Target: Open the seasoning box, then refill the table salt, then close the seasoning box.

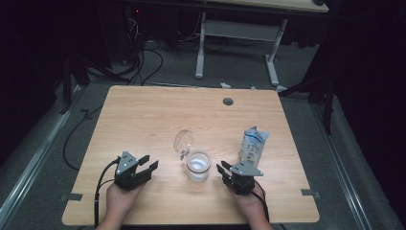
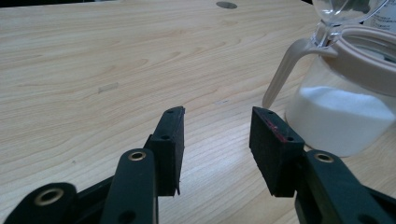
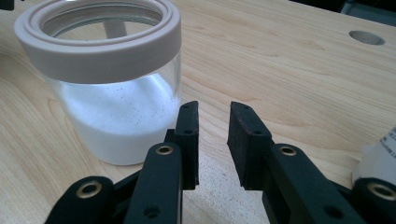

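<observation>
While both grippers gape empty | jar [image 1: 198, 166] stands between them

On the table [image 1: 143, 115], the jar [image 1: 198, 166] sits between both claws (pouch [image 1: 253, 143] just right, slightly behind).

open jar [image 1: 198, 165], pouch [image 1: 253, 145], wooden table [image 1: 143, 120]

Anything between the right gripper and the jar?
Nothing visible. Bare table lies between the right gripper and the jar; in the right gripper view the jar sits just left of the open jaws. The pouch stands beyond, off that line.
</observation>
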`<state>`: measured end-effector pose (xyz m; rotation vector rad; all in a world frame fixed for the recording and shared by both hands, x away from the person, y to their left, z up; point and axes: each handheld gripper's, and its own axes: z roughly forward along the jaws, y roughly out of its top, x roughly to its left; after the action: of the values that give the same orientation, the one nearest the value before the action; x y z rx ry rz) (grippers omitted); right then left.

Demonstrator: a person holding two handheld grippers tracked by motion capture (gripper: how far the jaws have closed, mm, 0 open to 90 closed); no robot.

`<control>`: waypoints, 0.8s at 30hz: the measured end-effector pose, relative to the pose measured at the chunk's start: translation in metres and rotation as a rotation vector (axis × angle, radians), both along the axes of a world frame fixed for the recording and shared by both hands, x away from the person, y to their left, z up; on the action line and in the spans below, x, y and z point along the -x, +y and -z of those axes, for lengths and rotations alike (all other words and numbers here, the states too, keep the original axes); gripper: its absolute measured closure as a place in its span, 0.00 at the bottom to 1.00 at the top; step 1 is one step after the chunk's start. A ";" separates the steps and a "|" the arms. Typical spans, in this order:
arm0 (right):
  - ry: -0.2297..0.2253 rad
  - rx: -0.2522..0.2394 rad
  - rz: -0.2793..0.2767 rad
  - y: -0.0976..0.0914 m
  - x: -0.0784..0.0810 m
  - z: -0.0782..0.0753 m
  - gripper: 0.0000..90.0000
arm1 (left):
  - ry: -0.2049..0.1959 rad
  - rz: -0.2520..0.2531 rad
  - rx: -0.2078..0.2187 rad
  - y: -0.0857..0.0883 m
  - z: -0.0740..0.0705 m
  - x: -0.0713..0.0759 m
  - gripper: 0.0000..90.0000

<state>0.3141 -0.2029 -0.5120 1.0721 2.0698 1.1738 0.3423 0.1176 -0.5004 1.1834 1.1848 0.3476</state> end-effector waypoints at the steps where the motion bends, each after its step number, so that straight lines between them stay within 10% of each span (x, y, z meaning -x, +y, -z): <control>1: -0.005 -0.006 0.000 -0.002 0.002 -0.001 0.82 | -0.010 -0.004 -0.001 -0.003 -0.004 0.001 0.61; 24: 0.015 0.044 -0.024 0.007 0.010 0.004 1.00 | 0.044 0.011 0.031 -0.032 -0.014 -0.024 0.97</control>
<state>0.3045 -0.1961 -0.5159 1.0420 2.1157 1.1294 0.3662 0.0851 -0.4864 1.1756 1.2178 0.2957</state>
